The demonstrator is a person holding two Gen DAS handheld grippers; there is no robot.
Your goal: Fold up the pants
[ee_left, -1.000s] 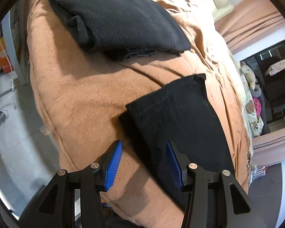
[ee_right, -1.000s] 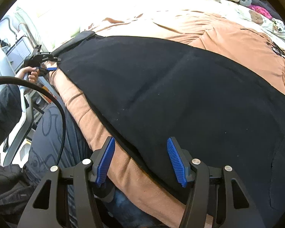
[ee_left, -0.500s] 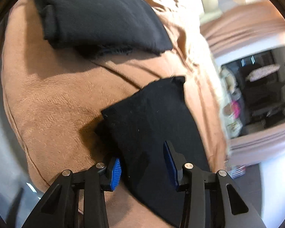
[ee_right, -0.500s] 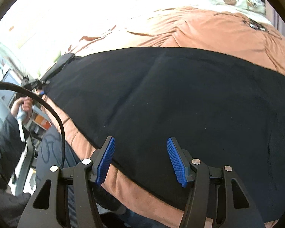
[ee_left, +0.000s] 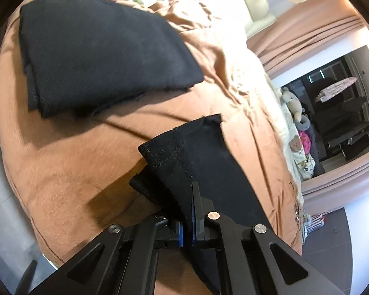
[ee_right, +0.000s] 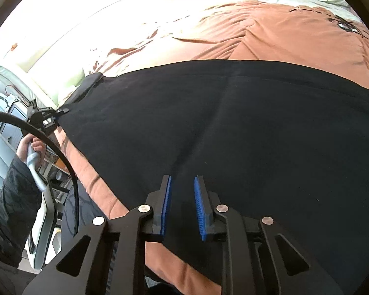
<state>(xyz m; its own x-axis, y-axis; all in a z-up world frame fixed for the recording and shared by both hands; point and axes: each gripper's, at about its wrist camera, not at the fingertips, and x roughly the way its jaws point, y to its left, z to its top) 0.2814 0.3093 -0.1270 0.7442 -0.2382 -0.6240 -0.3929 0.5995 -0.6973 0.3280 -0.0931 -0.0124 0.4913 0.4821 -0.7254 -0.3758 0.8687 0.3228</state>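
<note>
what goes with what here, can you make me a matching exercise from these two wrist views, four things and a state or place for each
Things:
1. left gripper
2. right gripper
3. folded black garment
4. stuffed toys

States or places:
A. lying alone at the far end of the brown blanket
B. shut on the hem end of the black pants
C. jaws just narrowed, a gap left between the pads, over the pants
D. at the bed's far edge, beside the dark doorway

Pairs: 1-B, 2-C, 3-A, 4-D

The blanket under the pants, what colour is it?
The blanket is orange-brown, plain where the black pants lie. It shows best in the left wrist view.
</note>
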